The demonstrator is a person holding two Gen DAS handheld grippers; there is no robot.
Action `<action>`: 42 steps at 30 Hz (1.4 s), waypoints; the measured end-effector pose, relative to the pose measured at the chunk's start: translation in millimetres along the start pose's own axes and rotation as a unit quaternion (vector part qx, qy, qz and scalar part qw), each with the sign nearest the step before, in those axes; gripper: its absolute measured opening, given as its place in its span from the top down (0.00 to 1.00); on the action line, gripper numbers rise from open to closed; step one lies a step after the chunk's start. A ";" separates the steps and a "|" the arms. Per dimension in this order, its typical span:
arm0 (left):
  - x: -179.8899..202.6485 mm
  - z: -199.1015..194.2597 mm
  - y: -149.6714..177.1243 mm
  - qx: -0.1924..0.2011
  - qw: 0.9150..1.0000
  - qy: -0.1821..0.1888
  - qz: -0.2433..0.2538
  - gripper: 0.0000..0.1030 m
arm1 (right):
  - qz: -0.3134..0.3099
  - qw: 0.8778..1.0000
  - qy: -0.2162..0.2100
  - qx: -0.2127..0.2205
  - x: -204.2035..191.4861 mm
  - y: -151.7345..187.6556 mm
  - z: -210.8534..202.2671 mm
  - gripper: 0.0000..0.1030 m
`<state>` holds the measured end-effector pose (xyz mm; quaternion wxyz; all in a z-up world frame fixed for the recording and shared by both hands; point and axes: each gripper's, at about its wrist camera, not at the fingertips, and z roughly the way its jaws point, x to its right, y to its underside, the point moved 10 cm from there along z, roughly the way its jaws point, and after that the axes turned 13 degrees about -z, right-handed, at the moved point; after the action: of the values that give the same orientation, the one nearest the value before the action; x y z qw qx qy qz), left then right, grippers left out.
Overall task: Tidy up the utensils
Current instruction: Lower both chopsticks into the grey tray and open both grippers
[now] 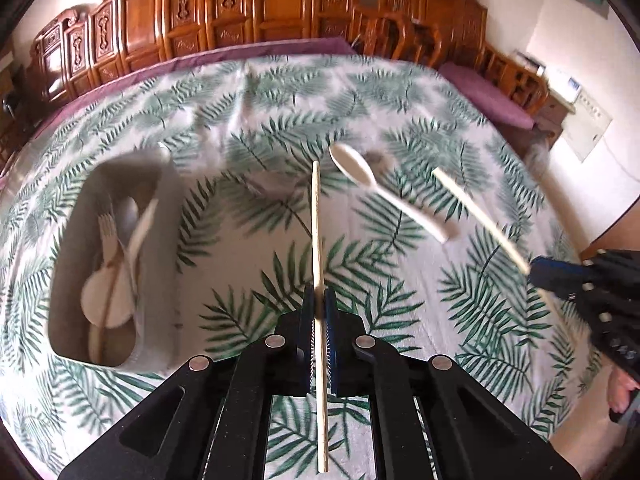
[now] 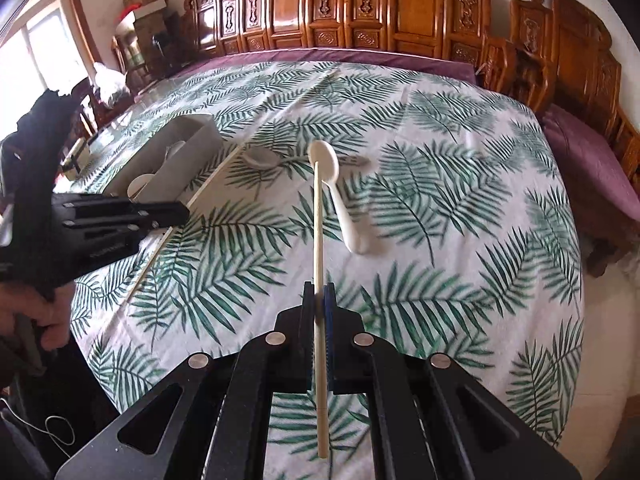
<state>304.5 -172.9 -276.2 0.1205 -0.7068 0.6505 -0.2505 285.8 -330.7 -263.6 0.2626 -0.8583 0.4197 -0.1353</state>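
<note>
We take the spoon (image 1: 390, 190) as landmark, lying on the tablecloth (image 1: 400, 100) mid-table; tray (image 1: 72, 240) sits well left of it, forks and spoons inside; left gripper (image 1: 320, 300) is nearer us than the spoon, clamping a chopstick (image 1: 317, 220) just left of it; right gripper (image 1: 538, 274) is right of the spoon, clamping a second chopstick (image 1: 476, 212); carved wooden chairs (image 1: 240, 12) stand behind the spoon, beyond the table's far edge.

Both wrist cameras look steeply down along their own fingers, close above the leaf-print tablecloth (image 1: 400, 92), facing the carved wooden cabinets (image 2: 360, 4). Both views share the white spoon (image 1: 384, 188), the grey tray (image 1: 160, 216), and each other's gripper.
</note>
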 end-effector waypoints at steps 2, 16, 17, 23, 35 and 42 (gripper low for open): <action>-8.7 -10.9 -8.1 0.008 1.000 0.012 -0.005 0.96 | -0.008 1.000 0.003 0.000 -7.8 -13.8 1.8 0.95; -107.0 -48.5 -50.9 0.048 0.998 0.018 -0.026 0.96 | -0.024 0.999 -0.017 0.023 -80.5 -103.8 34.7 0.95; -114.1 -48.3 -53.1 0.048 0.998 0.018 -0.028 0.96 | -0.025 0.999 -0.018 0.023 -85.6 -107.4 36.8 0.95; -145.8 -42.8 -66.1 0.049 0.998 0.019 -0.037 0.96 | -0.032 0.999 -0.025 0.026 -118.9 -130.5 52.7 0.95; -174.4 -19.0 -85.4 0.060 0.996 0.021 -0.056 0.96 | -0.039 0.999 -0.027 0.026 -153.2 -151.2 71.3 0.94; -181.1 -5.9 -81.3 0.045 0.997 0.011 -0.054 0.96 | -0.020 0.999 -0.027 0.032 -154.7 -159.1 77.1 0.94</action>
<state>366.3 15.7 -266.6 0.1311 -0.7322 0.6005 -0.2934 329.5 -101.1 -239.3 0.2988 -0.8609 0.3906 -0.1306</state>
